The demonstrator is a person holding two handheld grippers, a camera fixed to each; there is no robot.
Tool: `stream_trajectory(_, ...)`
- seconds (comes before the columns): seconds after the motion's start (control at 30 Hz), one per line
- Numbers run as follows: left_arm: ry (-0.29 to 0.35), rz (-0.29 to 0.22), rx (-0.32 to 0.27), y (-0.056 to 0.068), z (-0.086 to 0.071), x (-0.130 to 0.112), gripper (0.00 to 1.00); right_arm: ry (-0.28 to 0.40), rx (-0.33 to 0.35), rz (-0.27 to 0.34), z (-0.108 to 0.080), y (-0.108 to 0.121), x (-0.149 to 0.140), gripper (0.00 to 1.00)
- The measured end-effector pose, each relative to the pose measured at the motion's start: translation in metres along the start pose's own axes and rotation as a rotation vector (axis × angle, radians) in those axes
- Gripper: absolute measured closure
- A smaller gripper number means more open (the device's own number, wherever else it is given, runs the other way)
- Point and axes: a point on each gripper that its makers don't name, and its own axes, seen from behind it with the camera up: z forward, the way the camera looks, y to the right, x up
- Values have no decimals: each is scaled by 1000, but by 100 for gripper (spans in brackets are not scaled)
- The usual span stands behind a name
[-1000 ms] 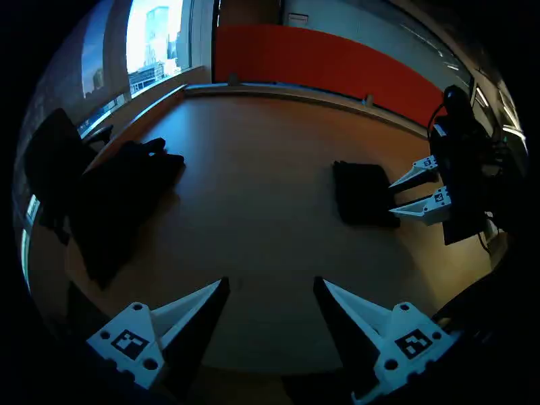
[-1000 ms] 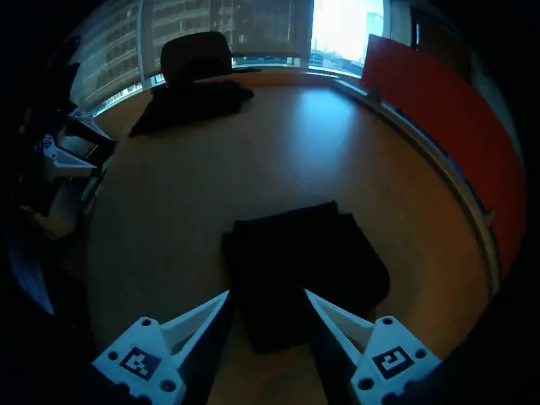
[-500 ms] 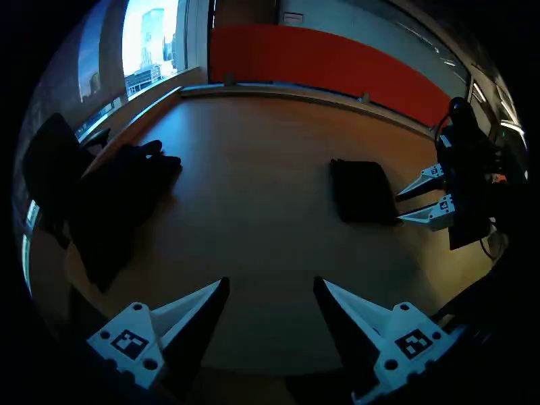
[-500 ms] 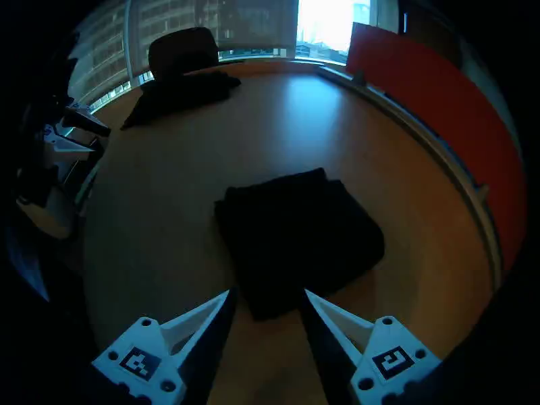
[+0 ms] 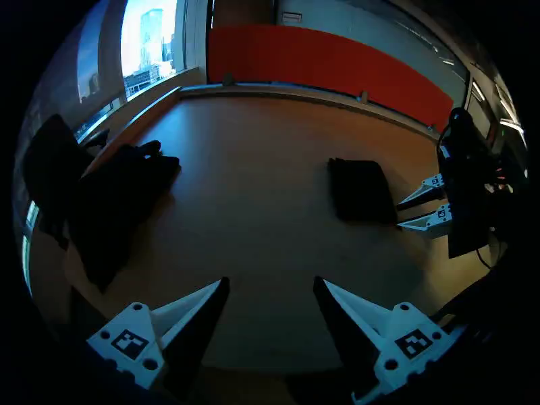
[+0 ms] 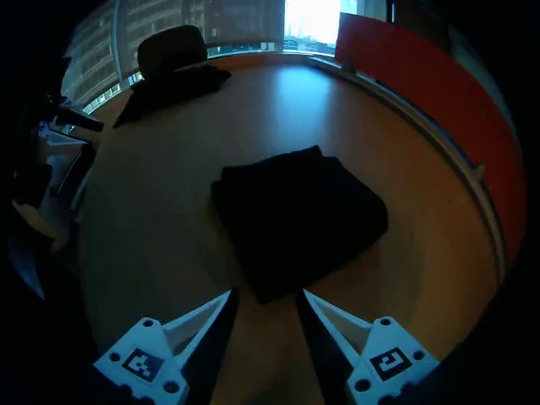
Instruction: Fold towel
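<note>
- So, the folded black cloth towel [image 6: 300, 219] lies flat on the brown wooden table [image 6: 162, 202], just ahead of the right claw [image 6: 266, 291], which is spread wide and gripping nothing.
- Left claw [image 5: 271, 279] is released too, with the towel well ahead, off to its right.

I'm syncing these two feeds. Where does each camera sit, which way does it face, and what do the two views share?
Left gripper view: rides on the left gripper, looking over its open fingers across the table toward the red wall panel; the right gripper shows far right, by the folded towel.
Right gripper view: rides on the right gripper, looking over its open fingers at the folded towel, windows beyond.
Shared: table, folded towel, dark cloth heap, red wall panel.
</note>
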Motion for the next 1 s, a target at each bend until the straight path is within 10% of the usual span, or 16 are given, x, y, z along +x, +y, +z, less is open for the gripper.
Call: stream_trajectory(1.0,1,-1,-4,1,-2,-3,8,8,-32,65,5,3,-5,95)
